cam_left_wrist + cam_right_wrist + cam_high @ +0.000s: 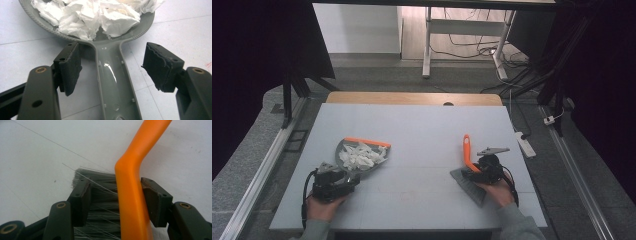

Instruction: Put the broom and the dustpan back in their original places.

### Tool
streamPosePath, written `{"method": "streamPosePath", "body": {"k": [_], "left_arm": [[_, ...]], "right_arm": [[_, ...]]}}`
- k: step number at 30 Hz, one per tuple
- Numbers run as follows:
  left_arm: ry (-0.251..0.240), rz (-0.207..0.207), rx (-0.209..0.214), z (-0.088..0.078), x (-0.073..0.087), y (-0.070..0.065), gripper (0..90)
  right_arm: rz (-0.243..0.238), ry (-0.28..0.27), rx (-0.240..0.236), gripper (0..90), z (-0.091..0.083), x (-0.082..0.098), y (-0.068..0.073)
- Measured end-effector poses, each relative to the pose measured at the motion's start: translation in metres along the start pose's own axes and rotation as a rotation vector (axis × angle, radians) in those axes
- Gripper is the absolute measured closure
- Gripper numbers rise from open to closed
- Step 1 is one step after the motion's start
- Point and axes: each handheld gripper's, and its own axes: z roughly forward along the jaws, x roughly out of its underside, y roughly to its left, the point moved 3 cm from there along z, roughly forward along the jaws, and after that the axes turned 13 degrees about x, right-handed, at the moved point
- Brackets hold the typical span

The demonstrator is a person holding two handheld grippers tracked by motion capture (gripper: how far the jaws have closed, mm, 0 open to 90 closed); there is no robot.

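Grey table (422, 130) carries both tools — dustpan (110, 65) of crumpled paper (95, 15) between the left gripper's (112, 65) wide jaws, brush (132, 195) between the right gripper's (115, 197) parted jaws. Withdrawing carelessly could nudge either — spilling paper.

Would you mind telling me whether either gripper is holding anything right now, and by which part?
Nothing is held. The left gripper straddles the dustpan handle with open jaws; the right gripper stands open around the brush handle.
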Motion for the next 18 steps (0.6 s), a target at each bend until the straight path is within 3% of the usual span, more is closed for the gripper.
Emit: {"method": "streamPosePath", "body": {"k": [9,12,15,18], "left_arm": [[-0.002,0.015,0.008,-0.001,0.0,-0.001,31.3],[-0.008,0.026,0.011,-0.002,-0.001,-0.002,31.6],[-0.012,0.041,0.016,-0.003,-0.001,-0.003,31.9],[-0.014,0.063,0.019,-0.004,-0.002,-0.005,31.9]], "right_arm": [[0.018,0.014,0.025,42.5,0.0,0.0,-0.001],[0.015,-0.001,0.08,42.8,-0.004,-0.001,-0.003],[0.041,-0.026,0.057,43.9,-0.009,-0.003,-0.006],[0.036,-0.05,0.055,44.1,-0.012,-0.003,-0.007]]}}
